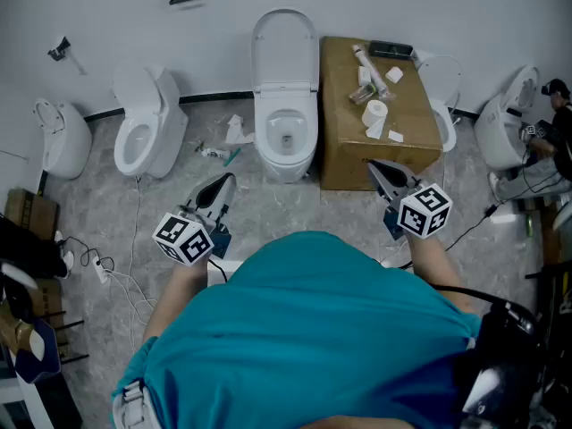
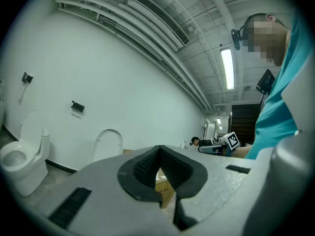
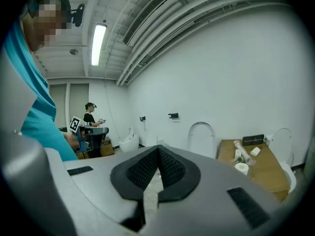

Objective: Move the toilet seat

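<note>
The white toilet (image 1: 286, 137) stands against the far wall in the middle of the head view, its lid (image 1: 284, 47) upright and its bowl open. Both grippers hover over the grey floor in front of it, apart from it and pointing at it. My left gripper (image 1: 225, 184) is short of the bowl on its left, jaws shut with nothing between them. My right gripper (image 1: 372, 165) is at the front corner of the cardboard box, also shut and empty. The upright lid (image 2: 107, 144) shows ahead in the left gripper view, and the lid (image 3: 201, 137) in the right gripper view.
A cardboard box (image 1: 344, 141) right of the toilet carries a paper roll (image 1: 375, 112), a tube and small items. More toilets stand left (image 1: 147, 128), far left (image 1: 63, 137) and right (image 1: 505, 128). Litter (image 1: 234, 132) and cables (image 1: 107, 271) lie on the floor. A person (image 1: 559, 123) sits at far right.
</note>
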`<state>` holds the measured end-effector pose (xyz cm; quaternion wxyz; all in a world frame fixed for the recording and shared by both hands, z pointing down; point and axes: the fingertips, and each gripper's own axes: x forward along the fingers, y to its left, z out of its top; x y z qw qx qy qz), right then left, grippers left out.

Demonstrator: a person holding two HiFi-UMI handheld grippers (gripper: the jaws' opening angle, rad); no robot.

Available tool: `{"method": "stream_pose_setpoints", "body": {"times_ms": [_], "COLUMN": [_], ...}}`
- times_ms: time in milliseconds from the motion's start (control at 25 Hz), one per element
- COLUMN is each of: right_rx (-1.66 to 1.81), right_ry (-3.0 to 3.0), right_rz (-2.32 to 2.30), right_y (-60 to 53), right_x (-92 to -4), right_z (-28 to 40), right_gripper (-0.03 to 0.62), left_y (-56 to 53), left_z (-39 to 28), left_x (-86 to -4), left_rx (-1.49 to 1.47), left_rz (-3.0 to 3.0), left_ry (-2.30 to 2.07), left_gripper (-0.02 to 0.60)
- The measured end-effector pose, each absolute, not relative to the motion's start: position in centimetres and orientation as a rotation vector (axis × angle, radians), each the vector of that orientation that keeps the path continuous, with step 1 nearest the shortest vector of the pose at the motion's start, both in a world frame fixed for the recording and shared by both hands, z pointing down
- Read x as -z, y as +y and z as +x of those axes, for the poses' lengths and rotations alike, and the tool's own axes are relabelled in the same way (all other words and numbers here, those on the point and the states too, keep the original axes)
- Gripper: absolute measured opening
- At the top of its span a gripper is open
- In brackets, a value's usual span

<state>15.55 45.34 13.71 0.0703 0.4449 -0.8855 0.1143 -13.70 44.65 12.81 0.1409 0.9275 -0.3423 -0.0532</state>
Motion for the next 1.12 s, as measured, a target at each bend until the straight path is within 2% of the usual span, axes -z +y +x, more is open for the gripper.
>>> {"method": "stream_pose_setpoints", "body": {"times_ms": [760, 1120], "right_rx": [-0.398, -0.377], "right_ry": [-2.695, -2.701], "right_rz": [1.351, 1.373], "right_y": [44.6, 42.4], "right_x": [-13.5, -12.2], "right_z": [14.5, 9.2], "right_gripper": [-0.002, -0.002], "left_y": [44.1, 42.8], "left_z": [-14.6, -20.8], "left_x": [-12.7, -12.6], "left_rx": [0.157, 0.176], "left_rz": [2.681, 2.667], "left_ry": [-0.977, -0.977], "left_gripper": [0.003, 0.003]}}
